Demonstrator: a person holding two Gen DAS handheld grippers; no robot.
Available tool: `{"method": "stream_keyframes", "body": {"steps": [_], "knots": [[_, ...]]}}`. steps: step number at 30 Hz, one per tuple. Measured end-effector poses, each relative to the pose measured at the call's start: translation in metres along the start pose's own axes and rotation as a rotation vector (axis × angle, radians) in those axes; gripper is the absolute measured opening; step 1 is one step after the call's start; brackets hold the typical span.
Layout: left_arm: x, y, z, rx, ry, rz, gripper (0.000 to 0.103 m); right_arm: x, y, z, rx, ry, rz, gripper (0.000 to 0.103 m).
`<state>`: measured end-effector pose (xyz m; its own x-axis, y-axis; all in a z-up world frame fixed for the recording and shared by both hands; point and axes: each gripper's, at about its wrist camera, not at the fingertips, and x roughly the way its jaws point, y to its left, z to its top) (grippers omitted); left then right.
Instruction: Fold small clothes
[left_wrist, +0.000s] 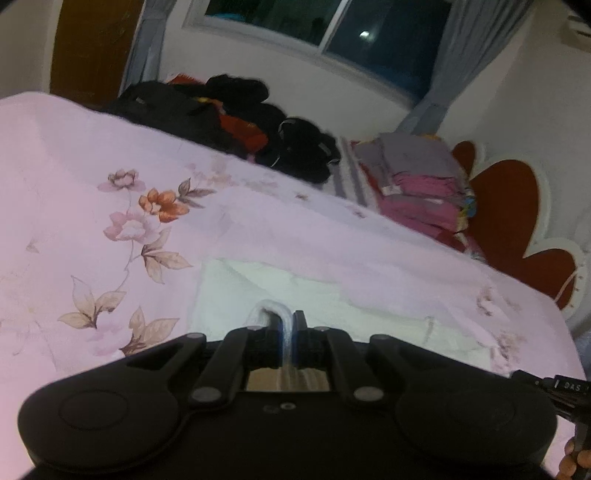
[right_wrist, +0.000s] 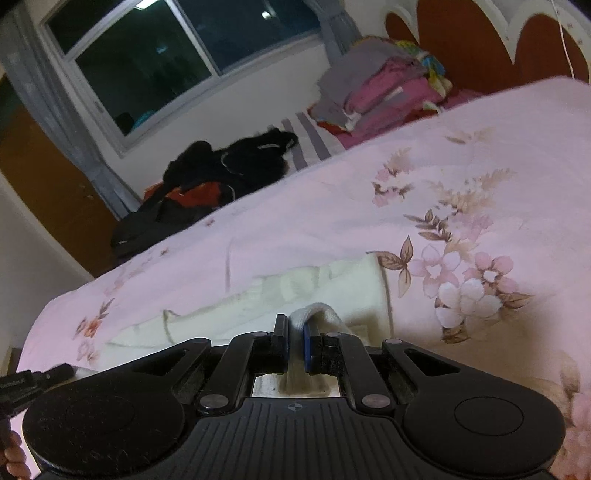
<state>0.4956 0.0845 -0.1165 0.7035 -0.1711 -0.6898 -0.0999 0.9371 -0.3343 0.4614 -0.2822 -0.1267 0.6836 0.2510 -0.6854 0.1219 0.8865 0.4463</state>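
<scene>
A small white garment (left_wrist: 295, 291) lies flat on the pink floral bedsheet (left_wrist: 92, 229), just ahead of both grippers. My left gripper (left_wrist: 286, 325) is shut on a pinched fold of the white garment's near edge, which loops up between its fingers. In the right wrist view the same white garment (right_wrist: 332, 284) stretches leftward across the sheet. My right gripper (right_wrist: 295, 332) is shut on a bunched corner of it. The cloth below each pair of fingers is hidden by the gripper bodies.
A pile of black and red clothes (left_wrist: 236, 122) lies at the far side of the bed. A stack of folded pink and grey clothes (left_wrist: 421, 184) sits by the red and white headboard (left_wrist: 517, 206). A window (left_wrist: 332, 26) with grey curtains is behind.
</scene>
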Motion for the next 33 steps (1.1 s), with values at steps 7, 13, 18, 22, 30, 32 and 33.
{"method": "stream_keyframes", "body": {"steps": [7,13,18,22,30,32,33], "knots": [[0.036,0.003,0.012,-0.036,0.039,0.068,0.022,0.036,-0.015,0.013,0.090,0.035,-0.007,0.008],[0.037,0.008,0.025,-0.080,-0.019,0.073,0.046,0.052,-0.021,0.021,0.132,0.032,-0.026,0.009],[0.034,0.009,0.031,-0.061,-0.055,0.072,0.055,0.045,-0.021,0.030,0.123,-0.082,-0.063,0.087],[0.028,0.011,0.029,-0.027,-0.080,0.081,0.055,0.043,-0.015,0.034,0.039,-0.097,-0.064,0.086],[0.040,0.015,0.003,0.109,0.012,0.094,0.052,0.067,-0.007,0.009,-0.142,0.002,-0.119,0.060],[0.047,0.018,-0.002,0.104,0.035,0.102,0.050,0.072,-0.007,0.005,-0.154,0.012,-0.126,0.060],[0.049,0.018,-0.003,0.104,0.039,0.104,0.044,0.074,-0.007,0.004,-0.158,0.014,-0.126,0.060]]}}
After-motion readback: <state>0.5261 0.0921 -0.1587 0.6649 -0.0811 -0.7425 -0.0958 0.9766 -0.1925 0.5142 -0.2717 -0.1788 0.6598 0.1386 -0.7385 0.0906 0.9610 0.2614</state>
